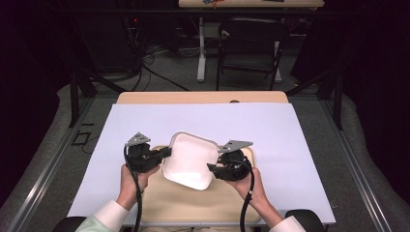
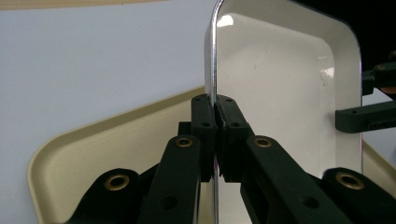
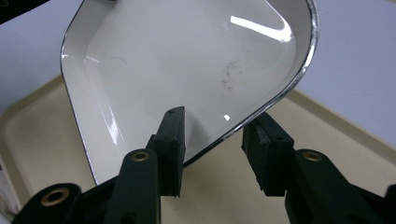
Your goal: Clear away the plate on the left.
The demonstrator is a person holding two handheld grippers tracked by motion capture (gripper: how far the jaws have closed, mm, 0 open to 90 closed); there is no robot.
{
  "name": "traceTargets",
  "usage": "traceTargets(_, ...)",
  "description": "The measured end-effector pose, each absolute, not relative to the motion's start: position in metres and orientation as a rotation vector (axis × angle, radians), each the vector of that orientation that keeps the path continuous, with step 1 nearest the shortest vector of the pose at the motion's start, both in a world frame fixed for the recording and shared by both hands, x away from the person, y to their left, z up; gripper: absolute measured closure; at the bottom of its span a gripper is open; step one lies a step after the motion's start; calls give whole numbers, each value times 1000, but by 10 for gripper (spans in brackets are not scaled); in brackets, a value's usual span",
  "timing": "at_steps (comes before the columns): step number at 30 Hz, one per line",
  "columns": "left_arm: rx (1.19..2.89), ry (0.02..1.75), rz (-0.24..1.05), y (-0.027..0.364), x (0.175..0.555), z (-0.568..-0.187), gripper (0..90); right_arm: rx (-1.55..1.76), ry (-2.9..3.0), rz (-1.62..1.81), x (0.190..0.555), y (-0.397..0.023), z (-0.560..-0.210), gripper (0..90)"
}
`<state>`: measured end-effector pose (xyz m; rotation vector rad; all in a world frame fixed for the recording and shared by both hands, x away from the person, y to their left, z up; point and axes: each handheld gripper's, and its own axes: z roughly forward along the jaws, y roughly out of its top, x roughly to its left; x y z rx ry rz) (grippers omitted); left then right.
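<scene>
The left hand-held gripper (image 1: 167,152) is black, with a grey three-cornered plate (image 1: 138,139) on top and a black cable (image 1: 139,203) trailing near. The right hand-held gripper (image 1: 212,168) matches it, with its own grey plate (image 1: 235,144) and black cable (image 1: 245,205). Close up, the jaws are matte black linked bars with brass-coloured pivot rings (image 2: 184,142) and small screw holes. The person wears white cuffs; the left sleeve (image 1: 104,217) looks pale green.
</scene>
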<state>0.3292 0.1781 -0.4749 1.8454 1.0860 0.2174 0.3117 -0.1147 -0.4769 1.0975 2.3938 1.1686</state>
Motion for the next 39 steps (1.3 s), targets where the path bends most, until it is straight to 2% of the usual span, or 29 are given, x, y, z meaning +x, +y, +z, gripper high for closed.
traceTargets(26, 1910, 1050, 62, 164, 307, -483, 850, 1080, 2431, 1167, 301, -143, -465, 738)
traceTargets(39, 1959, 1065, -20, 162, 298, -491, 841, 1091, 2509, 1094, 295, -144, -469, 748)
